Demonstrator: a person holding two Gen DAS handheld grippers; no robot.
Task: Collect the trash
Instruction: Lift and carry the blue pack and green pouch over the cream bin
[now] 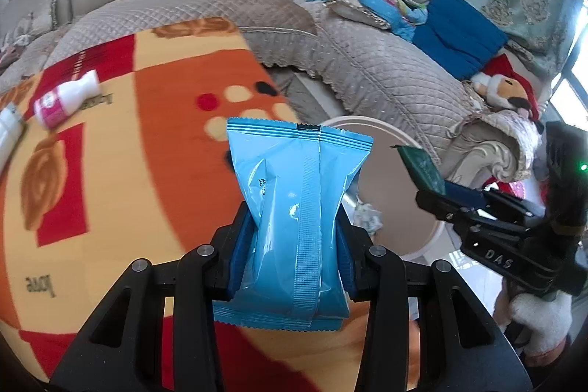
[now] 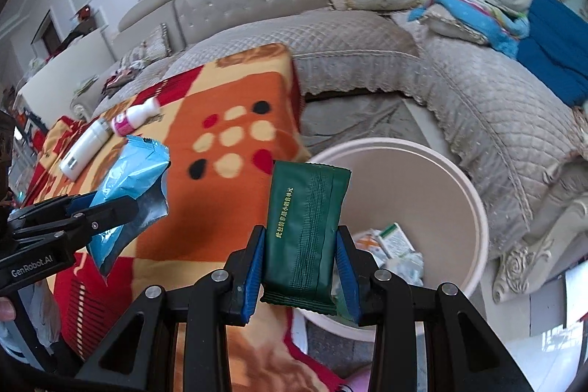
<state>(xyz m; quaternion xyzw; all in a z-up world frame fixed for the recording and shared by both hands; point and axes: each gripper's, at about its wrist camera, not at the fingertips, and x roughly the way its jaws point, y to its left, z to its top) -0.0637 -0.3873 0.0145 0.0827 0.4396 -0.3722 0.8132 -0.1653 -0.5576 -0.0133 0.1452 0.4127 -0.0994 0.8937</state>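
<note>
Blue packet (image 1: 294, 219) blocks most of the bin (image 1: 371, 129) in the left wrist view; only a rim arc and a strip of inner wall show. Green packet (image 2: 305, 234) and the right gripper (image 2: 301, 267) cover the bin's near side (image 2: 474, 208) in the right wrist view. Scraps (image 2: 393, 245) in the bin are partly hidden, print too small to read. White tube (image 1: 9, 131) cut off at the left edge. Pink-labelled bottle (image 1: 66, 98) is blurred, label unreadable. Blanket (image 1: 128, 171) text smeared. Right gripper's body (image 1: 514, 237) runs off the frame edge.
</note>
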